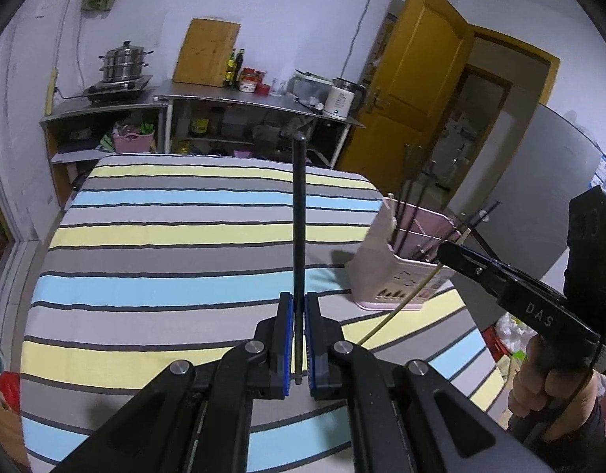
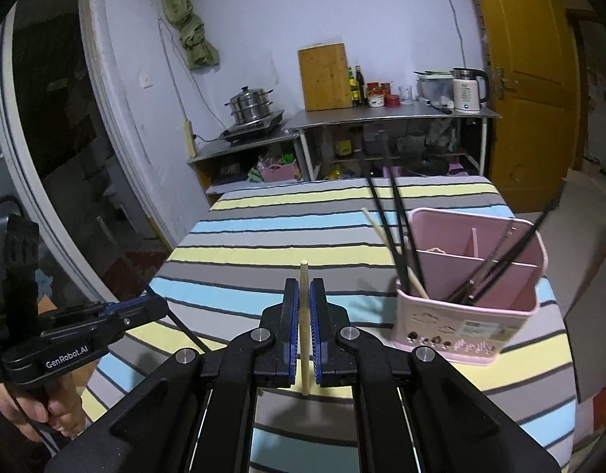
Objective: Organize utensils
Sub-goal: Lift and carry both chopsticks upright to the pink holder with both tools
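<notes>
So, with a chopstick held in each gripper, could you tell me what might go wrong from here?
1. The left gripper grips the black chopstick near one end, so the long free end could swing and knock the pink holder.
2. The chopsticks already in the holder lean outward and cross, so the wooden chopstick in the right gripper may snag on them on entry.

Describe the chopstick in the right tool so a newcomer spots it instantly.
Start at the striped table, then the pink utensil holder on it. Left of it, the right tool grips a wooden chopstick: pale, unlike the black chopstick in the left tool.
</notes>
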`<state>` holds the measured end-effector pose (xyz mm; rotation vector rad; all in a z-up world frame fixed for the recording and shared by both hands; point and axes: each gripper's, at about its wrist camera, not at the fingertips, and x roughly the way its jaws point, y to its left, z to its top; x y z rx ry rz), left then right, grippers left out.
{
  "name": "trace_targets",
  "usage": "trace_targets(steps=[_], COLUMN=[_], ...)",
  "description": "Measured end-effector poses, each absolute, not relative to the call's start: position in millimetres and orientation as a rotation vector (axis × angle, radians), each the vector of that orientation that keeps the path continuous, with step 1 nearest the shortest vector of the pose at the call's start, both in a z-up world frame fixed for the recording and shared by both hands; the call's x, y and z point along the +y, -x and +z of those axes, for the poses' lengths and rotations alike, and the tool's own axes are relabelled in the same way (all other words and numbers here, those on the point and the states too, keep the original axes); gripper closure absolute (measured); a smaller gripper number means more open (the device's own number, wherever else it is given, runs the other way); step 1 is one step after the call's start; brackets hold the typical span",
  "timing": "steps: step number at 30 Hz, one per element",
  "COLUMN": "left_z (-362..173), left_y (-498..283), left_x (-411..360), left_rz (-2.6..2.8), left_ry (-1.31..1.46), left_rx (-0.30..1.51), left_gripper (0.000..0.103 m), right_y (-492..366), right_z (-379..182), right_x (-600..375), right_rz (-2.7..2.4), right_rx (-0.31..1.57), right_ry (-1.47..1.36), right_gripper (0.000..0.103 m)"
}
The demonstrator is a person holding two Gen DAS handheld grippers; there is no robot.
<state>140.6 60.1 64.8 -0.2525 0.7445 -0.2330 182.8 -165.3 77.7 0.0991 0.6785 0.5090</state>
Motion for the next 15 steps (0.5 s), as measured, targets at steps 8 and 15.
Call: trace_targets(steps=[8, 15], left_z=[64, 70], left_y=[-144, -156], left_x=[31, 7], left_rz=[-0.304, -0.365], left_ry=[0.244, 0.235], left_rx=[0.771, 0.776], left_gripper=[0.098, 0.098], right_y=[-171, -168], right_z=[79, 81], right_x=[-194, -221], right_rz=[0.454, 0.398], right_rx=[0.667, 0.664], right_ry=[-0.130, -0.151], right_gripper=[0.098, 0.098])
